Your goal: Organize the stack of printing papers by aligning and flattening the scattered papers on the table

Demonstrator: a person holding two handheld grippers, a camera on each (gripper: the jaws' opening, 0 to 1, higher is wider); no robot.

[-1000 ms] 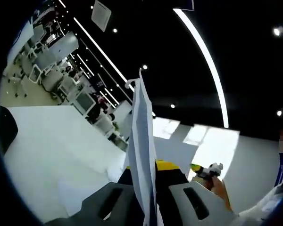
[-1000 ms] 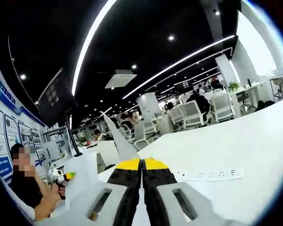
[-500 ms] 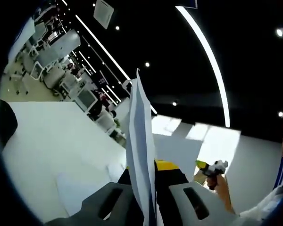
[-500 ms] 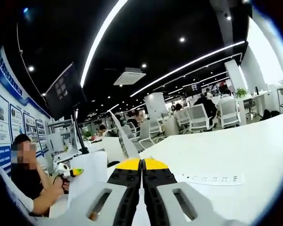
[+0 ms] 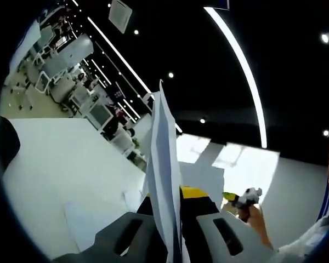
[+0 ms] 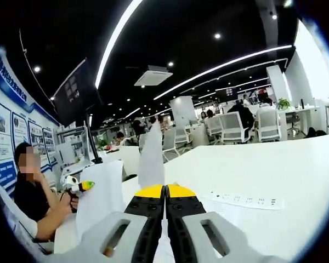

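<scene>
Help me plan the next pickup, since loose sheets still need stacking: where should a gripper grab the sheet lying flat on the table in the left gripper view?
Judging by its pose, take the flat sheet by an edge or corner, sliding one jaw under it low from the side. It lies flush on the table, so a top-down pinch would likely find nothing to grip.

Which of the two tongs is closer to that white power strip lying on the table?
Right. The right tongs are close beside the power strip, which lies on the table just off their tips. The left tongs are farther off on the other side.
</scene>
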